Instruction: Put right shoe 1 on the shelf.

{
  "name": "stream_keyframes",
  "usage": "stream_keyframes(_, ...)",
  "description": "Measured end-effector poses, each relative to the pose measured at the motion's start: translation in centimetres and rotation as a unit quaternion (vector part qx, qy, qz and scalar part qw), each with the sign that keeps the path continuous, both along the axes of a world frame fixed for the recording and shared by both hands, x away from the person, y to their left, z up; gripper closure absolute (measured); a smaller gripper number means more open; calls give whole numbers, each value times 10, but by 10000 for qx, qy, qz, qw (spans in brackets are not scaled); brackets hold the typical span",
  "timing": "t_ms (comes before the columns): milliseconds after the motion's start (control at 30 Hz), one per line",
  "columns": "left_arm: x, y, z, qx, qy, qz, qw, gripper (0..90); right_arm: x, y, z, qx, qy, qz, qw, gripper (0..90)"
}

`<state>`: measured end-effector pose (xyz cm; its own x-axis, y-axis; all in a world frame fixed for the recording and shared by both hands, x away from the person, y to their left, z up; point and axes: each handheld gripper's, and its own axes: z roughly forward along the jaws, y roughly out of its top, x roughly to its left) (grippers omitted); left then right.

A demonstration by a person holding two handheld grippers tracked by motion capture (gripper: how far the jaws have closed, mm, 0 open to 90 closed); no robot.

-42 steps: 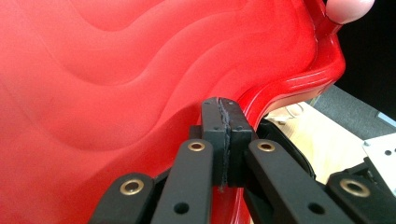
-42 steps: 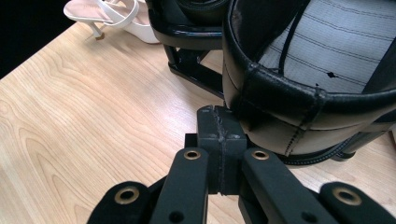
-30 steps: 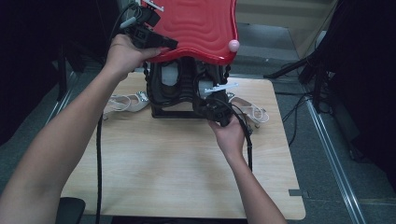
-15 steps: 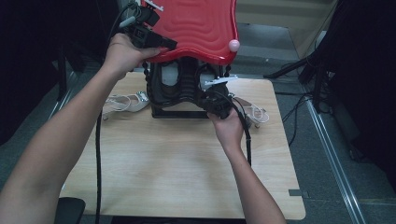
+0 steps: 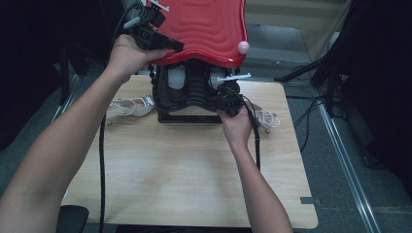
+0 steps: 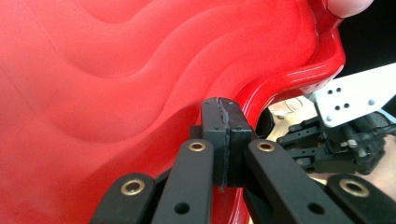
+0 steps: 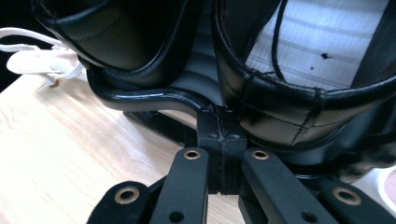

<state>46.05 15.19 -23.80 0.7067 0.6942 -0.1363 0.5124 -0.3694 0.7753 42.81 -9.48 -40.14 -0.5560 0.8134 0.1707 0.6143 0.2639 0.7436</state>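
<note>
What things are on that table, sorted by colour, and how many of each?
Red: 1, the wavy red lid held up above the black stand.
Black: 1, the black stand at the table's far edge.
White: 2, the white sandals, one left and one right of the stand.
Total: 4

A recording room or lab, not a home.

A lone wooden tabletop stands on grey carpet, ringed by black curtains, with loose cables and a metal floor rail.
</note>
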Motion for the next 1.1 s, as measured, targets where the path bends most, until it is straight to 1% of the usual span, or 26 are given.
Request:
stream_keyframes(67,0,0,0,-34,25,28,10000,900,-3,-1,-3,107,-87,48,9999,900)
stream_keyframes(133,1,0,0,-48,41,91,9999,900,-6,-3,-2,250,-19,92,9996,900)
stream_keyframes(200,0,0,2,-171,60,140,9997,854,-11,-5,-1,349,-25,156,9993,900)
stream_keyframes(267,-1,0,4,-227,106,133,9996,807,-18,-9,2,484,-30,235,9985,900)
stream_keyframes(300,-1,1,4,-241,122,102,9996,792,-20,-11,3,509,-53,263,9983,896)
stream_keyframes(333,-2,2,5,-256,127,122,9995,772,-24,-12,5,554,-27,290,9980,885)
stream_keyframes(400,-4,2,6,-225,116,109,9996,753,-28,-14,7,576,-45,343,9977,861)
stream_keyframes(433,-5,3,6,-197,130,120,9996,730,-31,-16,8,636,-75,380,9972,836)
stream_keyframes(467,-7,3,7,-180,125,105,9997,725,-33,-17,8,651,-93,421,9969,815)
stream_keyframes(533,-11,5,9,-207,95,71,9997,709,-36,-20,6,659,-82,591,9960,773)
stream_keyframes(633,-19,8,13,-242,43,-2,9997,692,-42,-25,2,751,-179,595,9952,762)
stream_keyframes(700,-25,10,15,-270,36,-63,9996,677,-46,-27,-2,705,-159,602,9956,735)
stream_keyframes(733,-27,11,15,-275,31,-72,9996,672,-48,-28,-4,664,-203,623,9956,734)
stream_keyframes(800,-34,13,12,-302,66,-114,9995,665,-52,-29,-7,631,-232,638,9957,724)
stream_keyframes(833,-37,13,10,-295,72,-139,9994,660,-55,-30,-9,620,-211,664,9956,714)
stream_keyframes(900,-43,15,7,-289,95,-184,9994,648,-58,-32,-13,695,-192,702,9949,704)
stream_keyframes(967,-49,17,4,-338,107,-223,9991,635,-62,-33,-15,709,-211,729,9946,697)
stream_keyframes(1000,-52,18,2,-353,66,-240,9991,632,-64,-34,-16,680,-225,743,9947,682)
stream_keyframes(1067,-58,20,-3,-425,15,-263,9987,609,-68,-36,-18,702,-249,748,9944,690)
stream_keyframes(1100,-61,20,-6,-403,28,-272,9988,607,-70,-37,-19,715,-239,734,9944,692)
